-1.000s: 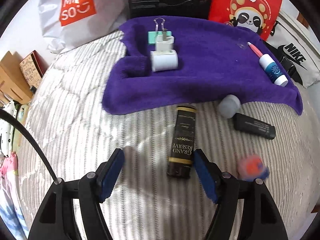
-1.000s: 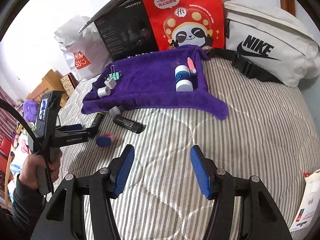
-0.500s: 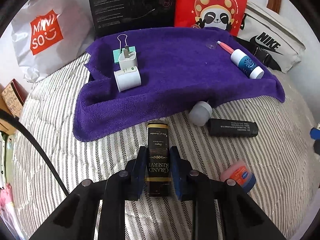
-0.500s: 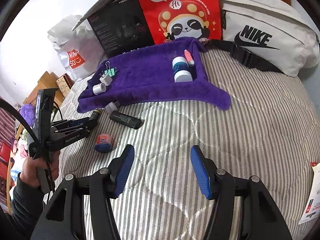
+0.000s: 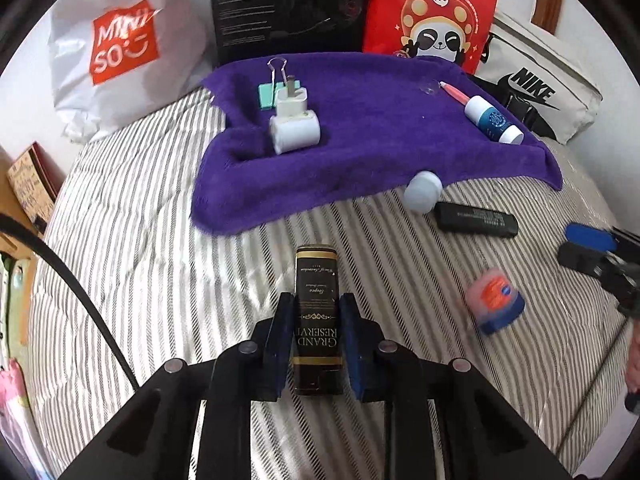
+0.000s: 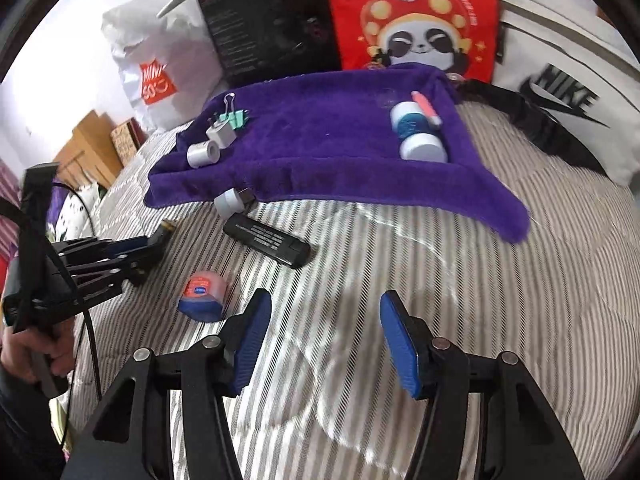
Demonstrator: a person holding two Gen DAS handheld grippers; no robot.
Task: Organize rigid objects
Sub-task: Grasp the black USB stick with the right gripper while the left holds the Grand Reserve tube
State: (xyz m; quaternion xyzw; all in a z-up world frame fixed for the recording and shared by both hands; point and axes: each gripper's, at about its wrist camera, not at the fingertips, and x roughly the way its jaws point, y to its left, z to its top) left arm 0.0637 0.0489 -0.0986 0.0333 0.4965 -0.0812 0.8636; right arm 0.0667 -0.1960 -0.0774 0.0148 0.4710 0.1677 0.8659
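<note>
Our left gripper (image 5: pixel 316 332) clamps the black box (image 5: pixel 317 312) over the striped bed (image 5: pixel 160 280), near the purple towel (image 5: pixel 360 140), while our right gripper (image 6: pixel 326 344) hovers with fingers apart right of the small tin (image 6: pixel 202 292).

Left claw (image 6: pixel 154 246) hides most of black box (image 6: pixel 167 227).

Your surface: grey-and-white striped quilted bedspread (image 6: pixel 400 260) | behind you see a white wall (image 6: pixel 60 40) | at left, light wooden furniture (image 6: pixel 86 148) | your light: glare streaks across the stripes
</note>
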